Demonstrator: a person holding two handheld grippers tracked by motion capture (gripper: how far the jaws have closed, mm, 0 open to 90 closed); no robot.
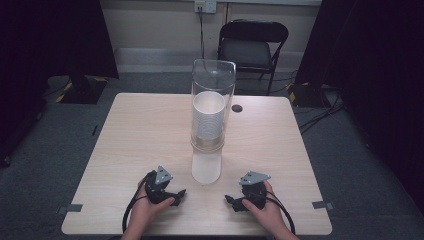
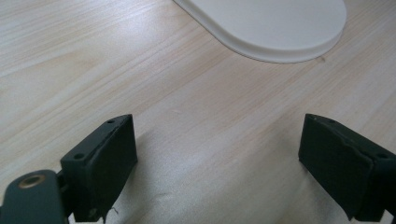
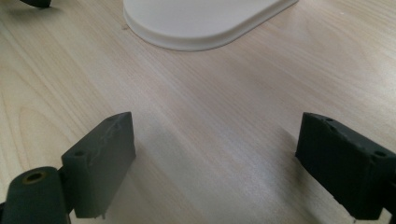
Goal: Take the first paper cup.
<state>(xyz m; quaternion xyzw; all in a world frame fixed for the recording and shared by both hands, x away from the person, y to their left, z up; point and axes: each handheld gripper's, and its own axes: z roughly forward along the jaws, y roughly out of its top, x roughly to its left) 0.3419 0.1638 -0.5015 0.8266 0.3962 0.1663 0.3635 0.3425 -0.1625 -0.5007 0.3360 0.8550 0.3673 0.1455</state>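
Cup dispenser tube [image 1: 212, 90] stands upright mid-counter [image 1: 140, 135], a stack of cups [image 1: 208, 117] inside it. Its flat base [image 1: 205, 167] runs out on the near side toward the person. Left gripper [image 1: 175, 192] sits on the counter just left of the base's near end, right gripper [image 1: 231, 200] just right of it, jaws of both pointing inward at the base. A small round grommet [image 1: 237, 108] lies in the counter right of the tube. A folding chair [image 1: 252, 47] stands on the floor behind the tube, beyond the counter.
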